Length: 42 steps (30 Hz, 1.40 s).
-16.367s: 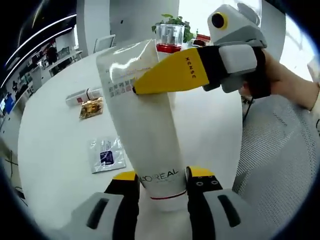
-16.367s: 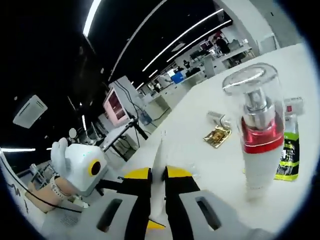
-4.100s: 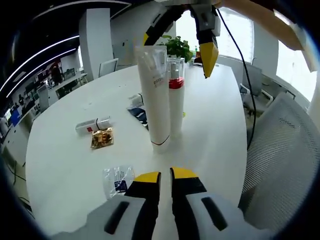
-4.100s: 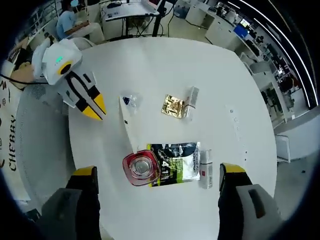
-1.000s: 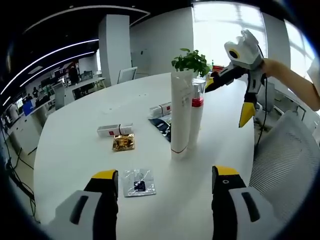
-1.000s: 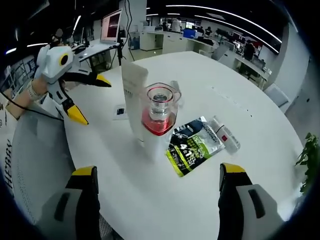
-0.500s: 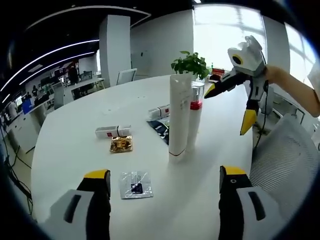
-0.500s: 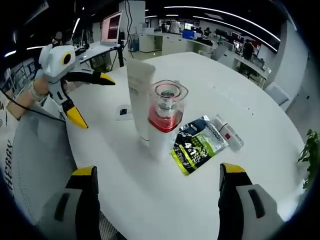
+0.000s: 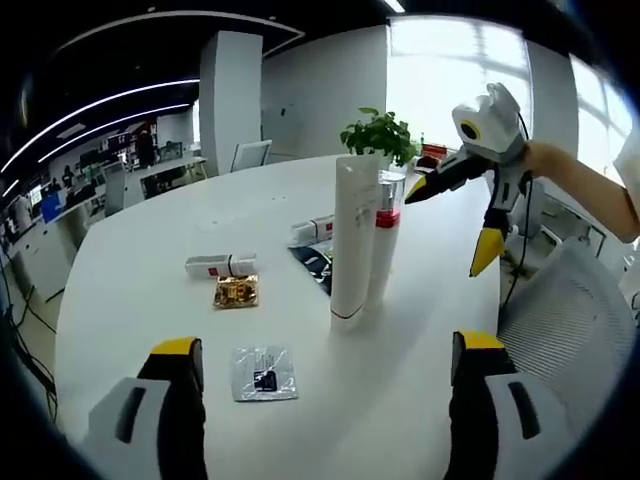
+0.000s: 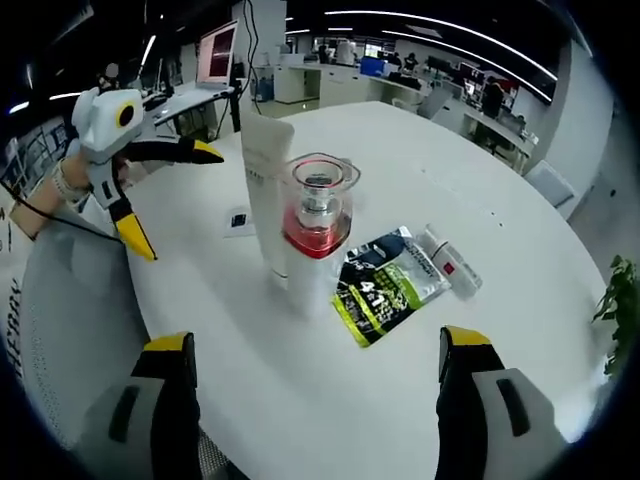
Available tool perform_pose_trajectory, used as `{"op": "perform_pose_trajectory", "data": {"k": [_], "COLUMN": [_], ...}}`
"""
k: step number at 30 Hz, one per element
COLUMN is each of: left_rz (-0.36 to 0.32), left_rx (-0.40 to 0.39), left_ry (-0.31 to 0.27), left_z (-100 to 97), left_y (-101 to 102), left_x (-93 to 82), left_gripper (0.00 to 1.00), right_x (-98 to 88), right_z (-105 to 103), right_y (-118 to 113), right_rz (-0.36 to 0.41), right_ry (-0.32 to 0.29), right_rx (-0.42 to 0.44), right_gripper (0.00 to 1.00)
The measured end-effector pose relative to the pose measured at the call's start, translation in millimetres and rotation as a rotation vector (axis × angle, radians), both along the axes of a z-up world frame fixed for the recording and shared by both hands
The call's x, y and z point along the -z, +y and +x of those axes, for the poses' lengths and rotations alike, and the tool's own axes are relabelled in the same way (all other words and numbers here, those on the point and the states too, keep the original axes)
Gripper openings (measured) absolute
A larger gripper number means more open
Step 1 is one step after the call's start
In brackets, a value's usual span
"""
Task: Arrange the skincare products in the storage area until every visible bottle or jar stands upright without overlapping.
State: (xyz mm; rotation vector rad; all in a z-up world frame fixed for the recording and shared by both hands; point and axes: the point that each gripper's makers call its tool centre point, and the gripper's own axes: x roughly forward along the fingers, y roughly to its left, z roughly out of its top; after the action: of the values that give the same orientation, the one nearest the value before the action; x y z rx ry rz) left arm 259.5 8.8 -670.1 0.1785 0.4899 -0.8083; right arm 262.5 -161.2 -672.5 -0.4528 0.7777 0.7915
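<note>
- The white tube (image 9: 353, 240) stands upright near the middle of the round white table (image 9: 140, 300), touching or just beside the clear-capped pump bottle (image 10: 312, 232), also upright.
- A green sachet (image 10: 383, 286) lies flat by the bottle's base.
- My left gripper (image 9: 325, 350) is spread wide, holding nothing.
- My right gripper (image 10: 315, 345) is spread too, both well back from the 2 products.

smooth white tube (image 9: 352, 236) – matt; clear glossy plastic cap (image 10: 320, 186); shiny gold foil sachet (image 9: 236, 292).
</note>
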Motion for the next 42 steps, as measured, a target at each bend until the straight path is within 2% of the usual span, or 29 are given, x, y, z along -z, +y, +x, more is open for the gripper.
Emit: {"op": "perform_pose_trajectory", "data": {"k": [13,20,25,32,33,38,42], "left_rz": [0.003,0.010,0.011,0.015,0.016,0.020,0.024], "left_rx": [-0.026,-0.034,-0.024,-0.026,-0.026,-0.023,-0.024], "left_ry": [0.008,0.007,0.011,0.015,0.015,0.019,0.024], "left_z": [3.3,4.3,2.5,3.4,3.7,3.7,4.3], "left_y": [5,7,4,5,6,6,6], "left_x": [1.7,2.5,3.7,5.5,5.6,6.5,8.3], "left_gripper": [0.99,0.99,0.99,0.99,0.99,0.99,0.99], "right_x": [2.8,-0.3,-2.9,-4.2,-5.1,-8.2,-11.5], "right_z": [6,16,33,46,56,62,81], "right_y": [-5,-14,-25,-34,-37,-36,-37], "right_rz": [-0.010,-0.022,-0.035,-0.076,-0.076,-0.101,-0.106], "right_ry": [-0.001,-0.018,-0.035,-0.043,-0.046,-0.048,-0.053], "right_rx": [-0.007,0.000,0.013,0.013,0.012,-0.008,-0.018], "right_gripper": [1.00,1.00,1.00,1.00,1.00,1.00,1.00]}}
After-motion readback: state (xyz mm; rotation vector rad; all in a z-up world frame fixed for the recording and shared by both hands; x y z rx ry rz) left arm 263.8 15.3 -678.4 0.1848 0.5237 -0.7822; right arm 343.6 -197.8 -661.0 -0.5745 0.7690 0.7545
